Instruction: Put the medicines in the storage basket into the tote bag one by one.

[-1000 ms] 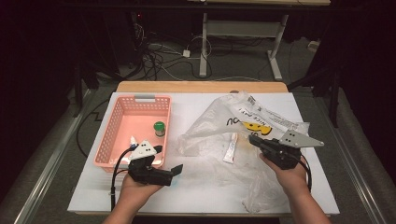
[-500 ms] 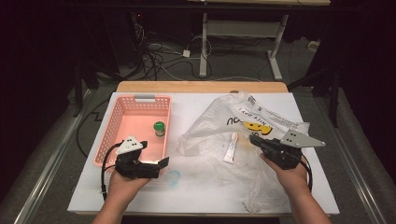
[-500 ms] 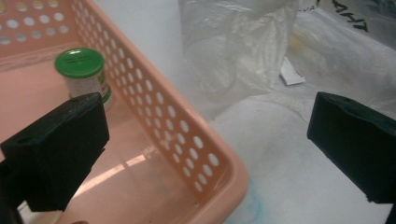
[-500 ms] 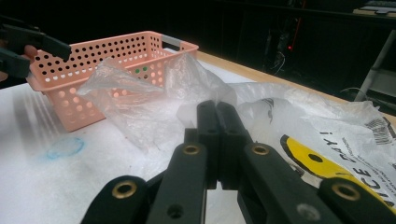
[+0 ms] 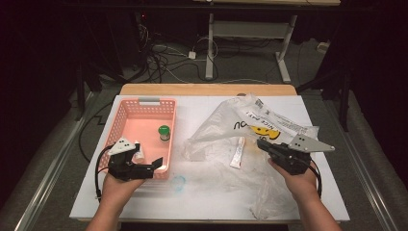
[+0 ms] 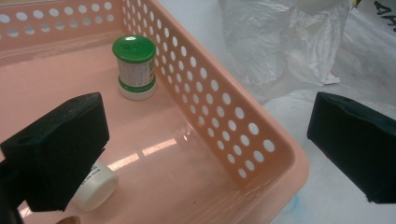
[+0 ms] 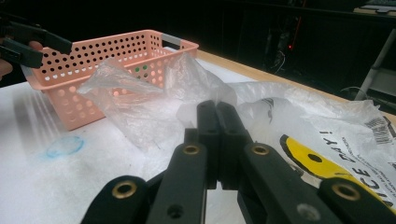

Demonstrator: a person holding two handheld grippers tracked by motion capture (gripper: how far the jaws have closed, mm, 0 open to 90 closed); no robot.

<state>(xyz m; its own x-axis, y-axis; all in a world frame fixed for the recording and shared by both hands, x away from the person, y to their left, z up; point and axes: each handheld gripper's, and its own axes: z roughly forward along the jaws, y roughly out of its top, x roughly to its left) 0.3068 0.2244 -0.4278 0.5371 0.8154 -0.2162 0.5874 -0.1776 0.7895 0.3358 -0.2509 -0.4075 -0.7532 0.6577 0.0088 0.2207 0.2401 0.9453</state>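
left gripper (image 5: 156,166) wide over pink basket (image 5: 126,131) corner; white jar (image 6: 95,189) beneath left jaw.

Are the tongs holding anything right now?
The left tongs are open over the pink basket's corner, holding nothing. The right tongs are shut at the plastic bag's edge; whether they pinch the film cannot be told.

White tube (image 6: 95,189) — half-hidden behind jaw
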